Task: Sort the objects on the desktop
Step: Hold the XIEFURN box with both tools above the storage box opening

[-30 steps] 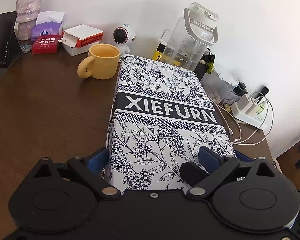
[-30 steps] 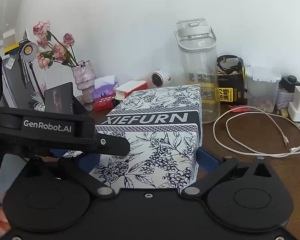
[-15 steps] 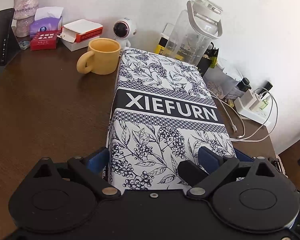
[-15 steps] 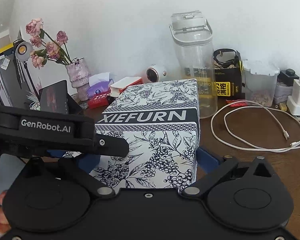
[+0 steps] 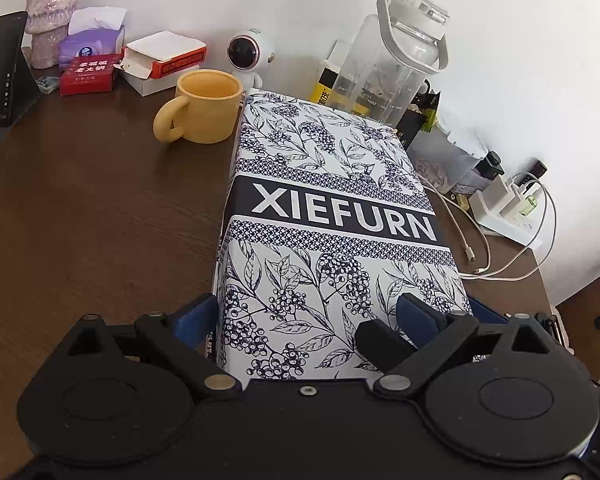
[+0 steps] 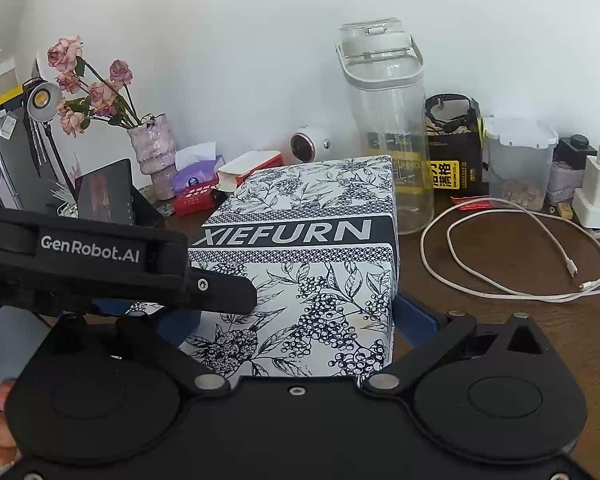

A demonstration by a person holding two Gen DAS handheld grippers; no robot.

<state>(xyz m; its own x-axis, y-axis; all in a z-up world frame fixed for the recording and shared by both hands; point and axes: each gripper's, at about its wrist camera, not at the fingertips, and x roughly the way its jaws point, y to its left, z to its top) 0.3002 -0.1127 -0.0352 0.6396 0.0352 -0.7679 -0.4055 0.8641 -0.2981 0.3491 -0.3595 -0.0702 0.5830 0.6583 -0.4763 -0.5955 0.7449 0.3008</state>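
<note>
1. One rectangular printed box (image 5: pixel 332 216), blue-and-white botanical pattern with a dark "XIEFURN" band, lies on the dark woodgrain desk (image 5: pixel 100 208).
2. Left gripper (image 5: pixel 304 316) and right gripper (image 6: pixel 296 320), blue-padded, each pinch the box's near end.
3. One matte yellow mug (image 5: pixel 204 108) beside its far corner; one clear plastic jug (image 6: pixel 388 120) behind.

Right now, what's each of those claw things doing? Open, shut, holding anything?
Left gripper: shut on the patterned XIEFURN box, fingers on both sides.
Right gripper: shut on the same box, gripping its near end.
</note>
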